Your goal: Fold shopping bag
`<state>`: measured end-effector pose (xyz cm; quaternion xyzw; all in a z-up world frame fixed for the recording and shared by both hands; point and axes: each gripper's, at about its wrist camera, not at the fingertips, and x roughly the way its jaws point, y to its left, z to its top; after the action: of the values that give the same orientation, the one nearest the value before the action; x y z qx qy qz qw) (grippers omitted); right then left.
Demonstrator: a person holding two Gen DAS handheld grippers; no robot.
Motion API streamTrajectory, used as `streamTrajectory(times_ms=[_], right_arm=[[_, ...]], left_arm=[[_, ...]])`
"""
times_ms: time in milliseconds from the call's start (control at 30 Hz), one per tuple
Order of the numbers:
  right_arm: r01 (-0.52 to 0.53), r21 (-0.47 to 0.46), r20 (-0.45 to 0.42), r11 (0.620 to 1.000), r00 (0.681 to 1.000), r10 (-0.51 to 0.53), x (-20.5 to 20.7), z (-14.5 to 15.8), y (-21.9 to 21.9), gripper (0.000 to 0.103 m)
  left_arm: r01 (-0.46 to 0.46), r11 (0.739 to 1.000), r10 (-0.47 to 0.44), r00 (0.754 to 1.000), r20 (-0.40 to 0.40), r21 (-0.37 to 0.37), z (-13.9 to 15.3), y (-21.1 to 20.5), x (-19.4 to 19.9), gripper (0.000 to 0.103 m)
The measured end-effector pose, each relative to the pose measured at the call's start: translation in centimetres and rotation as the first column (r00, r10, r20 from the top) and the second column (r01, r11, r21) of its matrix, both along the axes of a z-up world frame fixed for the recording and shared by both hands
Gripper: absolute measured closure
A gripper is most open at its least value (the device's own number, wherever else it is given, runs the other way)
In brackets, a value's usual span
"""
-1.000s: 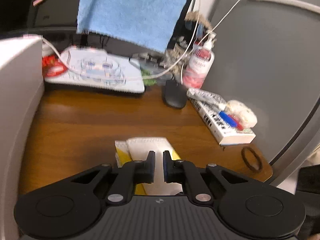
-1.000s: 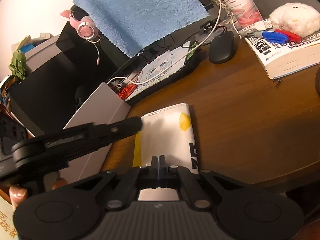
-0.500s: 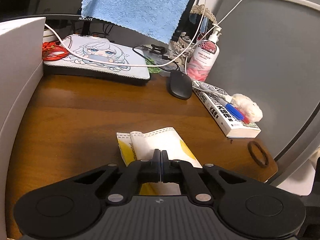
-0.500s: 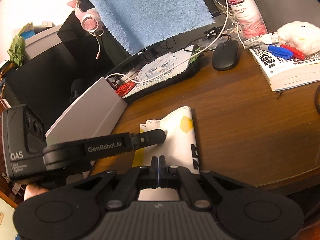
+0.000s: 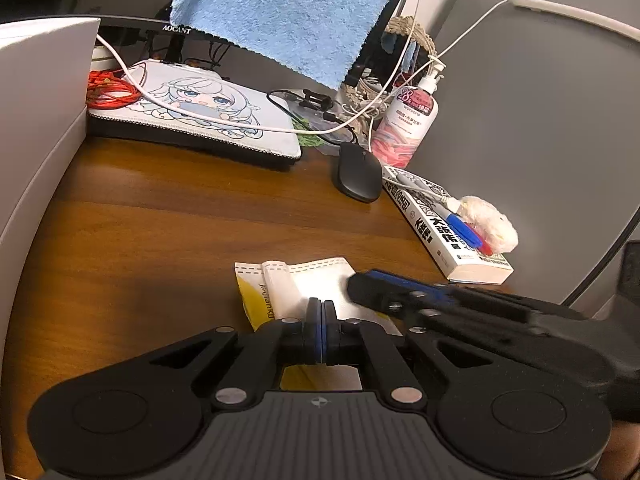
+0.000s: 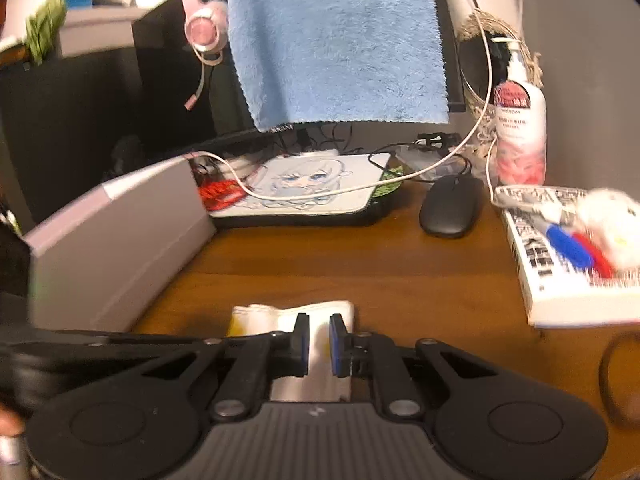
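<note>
Left wrist view: the shopping bag (image 5: 320,284) is seen folded flat on the bench (image 5: 180,216). The left tool (image 5: 321,332) is pressed together; the right tool (image 6: 319,344) is slightly spread. Thin, limp fabric is judged; edges are best pinched.

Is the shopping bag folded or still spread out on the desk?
Folded. The bag lies as a small flat packet on the desk, with layered edges stacked at its far end.

Home desk: monitor (image 5: 132,24), mouse (image 5: 357,176), pink headset (image 6: 204,26).
</note>
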<state>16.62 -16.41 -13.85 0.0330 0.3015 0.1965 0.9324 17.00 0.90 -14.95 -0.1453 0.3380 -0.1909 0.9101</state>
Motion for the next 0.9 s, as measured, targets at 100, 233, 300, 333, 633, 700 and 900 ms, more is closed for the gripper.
streamTrajectory(times_ms=[100,233,300,333,633,700,900], right_arm=[[-0.006,-0.067,0.025,0.998,1.0,0.008,0.1,-0.8,0.8,0.093],[-0.03,-0.141,0.06,0.99,0.997,0.039,-1.6,-1.2,1.1,0.093],[-0.045,-0.171,0.072,0.984,0.996,0.058,-2.6,-1.4,1.1,0.093],[-0.051,-0.159,0.064,0.986,0.996,0.061,-3.0,-1.5,0.9,0.093],[-0.017,0.291,-0.168,0.957,0.983,0.068,-3.6,-3.8,-3.3,0.093],[0.006,0.384,-0.217,0.923,0.973,0.084,-3.7,-4.2,-4.3,0.093],[0.104,0.628,-0.346,0.771,0.925,0.157,-4.1,-5.7,-7.1,0.084]], left_arm=[[-0.007,1.0,0.007,1.0,-0.004,-0.009,-0.1,0.1,0.0,0.1],[-0.016,1.0,0.016,1.0,0.003,0.008,0.0,-0.3,-0.3,0.1],[-0.02,1.0,0.02,1.0,0.007,0.016,0.1,-0.5,-0.4,0.1],[-0.021,1.0,0.021,1.0,0.008,0.019,0.1,-0.7,-0.4,0.1],[-0.015,1.0,0.015,1.0,-0.005,-0.004,-0.1,-0.2,-0.2,0.1],[-0.014,1.0,0.014,1.0,-0.008,-0.014,-0.1,-0.1,-0.2,0.1],[-0.019,1.0,0.019,1.0,-0.008,-0.012,-0.1,0.0,-0.7,0.1]])
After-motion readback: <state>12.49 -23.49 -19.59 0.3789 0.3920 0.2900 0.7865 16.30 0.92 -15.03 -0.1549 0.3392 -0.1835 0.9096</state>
